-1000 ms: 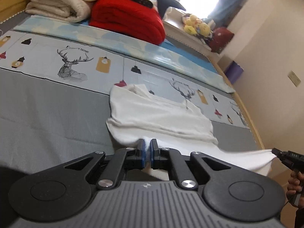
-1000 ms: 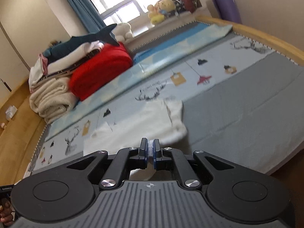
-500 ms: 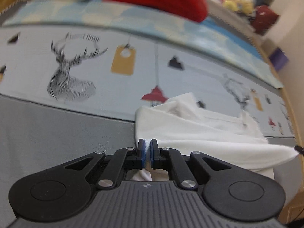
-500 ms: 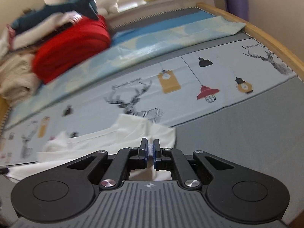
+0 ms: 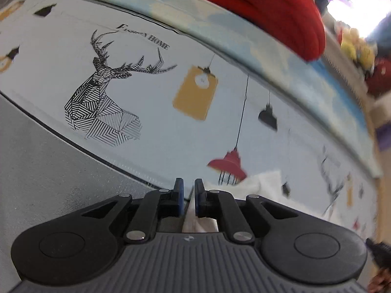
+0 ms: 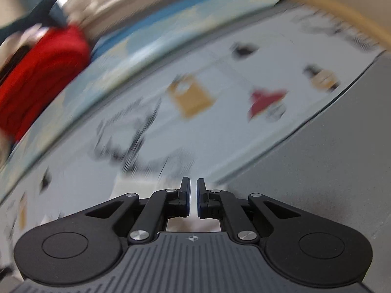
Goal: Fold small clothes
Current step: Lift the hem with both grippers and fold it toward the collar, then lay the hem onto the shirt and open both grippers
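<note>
Both grippers — left gripper (image 5: 188, 196) and right gripper (image 6: 193, 196) — have jaws nearly together on the white garment (image 5: 256, 183), low over the bed sheet (image 5: 151, 102), probably to lay a fold flat.

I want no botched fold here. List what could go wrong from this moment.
1. The left claw shows only a thin strip of white garment between its narrowly parted fingers; the fabric may slip out.
2. The right wrist view is heavily blurred, so the right claw may lay its edge unevenly.
</note>
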A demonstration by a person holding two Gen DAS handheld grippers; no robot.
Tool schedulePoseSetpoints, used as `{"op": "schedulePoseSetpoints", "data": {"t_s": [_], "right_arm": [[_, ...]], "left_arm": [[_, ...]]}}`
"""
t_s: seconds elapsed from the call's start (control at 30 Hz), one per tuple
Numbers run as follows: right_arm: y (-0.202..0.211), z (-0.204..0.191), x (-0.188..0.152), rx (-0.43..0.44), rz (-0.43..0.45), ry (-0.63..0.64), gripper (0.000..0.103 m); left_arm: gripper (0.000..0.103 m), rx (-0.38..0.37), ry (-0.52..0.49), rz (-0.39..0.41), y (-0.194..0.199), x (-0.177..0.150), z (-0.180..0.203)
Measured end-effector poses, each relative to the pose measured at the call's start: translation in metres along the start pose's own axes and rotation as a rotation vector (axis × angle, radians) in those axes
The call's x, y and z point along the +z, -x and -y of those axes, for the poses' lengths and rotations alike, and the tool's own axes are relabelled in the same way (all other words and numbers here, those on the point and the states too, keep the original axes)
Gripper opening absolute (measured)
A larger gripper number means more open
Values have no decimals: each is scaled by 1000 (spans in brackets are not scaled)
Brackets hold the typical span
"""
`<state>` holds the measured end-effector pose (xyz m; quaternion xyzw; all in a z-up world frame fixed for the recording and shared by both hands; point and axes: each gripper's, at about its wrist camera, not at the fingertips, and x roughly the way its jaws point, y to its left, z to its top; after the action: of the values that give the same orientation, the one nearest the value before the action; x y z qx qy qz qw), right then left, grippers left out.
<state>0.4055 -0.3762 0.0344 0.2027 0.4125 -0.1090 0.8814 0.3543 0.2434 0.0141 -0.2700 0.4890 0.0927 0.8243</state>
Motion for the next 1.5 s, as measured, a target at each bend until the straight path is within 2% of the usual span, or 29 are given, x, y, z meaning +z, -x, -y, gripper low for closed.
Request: {"op": "schedulePoseSetpoints", "data": {"t_s": [0.03,0.1,0.17,0.23,0.27,0.43,0.53,0.57,0.63,0.7,0.83,0.87,0.9,0.93,0.97,1.03,1.07,1.23,1.37,1.43,1.5], "right_arm": [[0,-1,3,15,15,-2,9],[-2,0,7,96,-17,12,9],[0,1,9,138,-39,59,9],[1,1,5,169,-67,128,11],[1,2,2,171,-83,153,14],[-1,11,0,188,-124,181,16],[-6,7,-9,219,-191,237,21],[-10,1,-13,223,-216,286,22],[-12,-16,-26,222,-235,417,24],[-16,-30,-35,230,-242,498,30],[-29,-40,-36,216,-250,497,37],[-32,-40,-36,208,-247,487,37],[-35,-40,-35,201,-241,476,37],[-38,-40,-33,196,-231,461,37],[-40,-39,-32,199,-223,447,37],[-43,-38,-29,212,-194,432,26],[-44,-38,-27,228,-175,427,1],[-37,-38,-10,251,-44,379,2],[-37,-34,1,158,33,312,1],[-38,-36,1,123,58,309,1],[-41,-42,-2,95,67,336,2]], "left_arm": [[8,-23,-18,-16,0,0,-1],[10,-56,-102,-77,-4,-2,3],[12,-32,-221,-124,-7,-10,9],[14,-3,-297,-140,-9,-15,8],[14,3,-306,-149,-9,-16,5],[14,7,-334,-180,-19,-17,4],[28,-8,-372,-175,-28,-18,16],[35,-9,-374,-159,-28,-17,20],[40,-20,-358,-130,-30,-13,24],[41,-42,-340,-131,-36,-11,27],[40,-39,-373,-152,-53,-13,36],[34,-37,-380,-153,-55,-14,38],[17,-42,-380,-150,-56,-13,40],[9,-50,-377,-141,-55,-12,41],[7,-61,-373,-130,-54,-10,41],[6,-60,-385,-87,-49,-6,45],[6,-60,-394,-66,-47,-5,47],[6,-74,-397,60,-38,2,56],[6,-64,-340,138,-34,9,57],[7,-37,-341,156,-36,10,61],[13,31,-335,166,-37,10,64]]}}
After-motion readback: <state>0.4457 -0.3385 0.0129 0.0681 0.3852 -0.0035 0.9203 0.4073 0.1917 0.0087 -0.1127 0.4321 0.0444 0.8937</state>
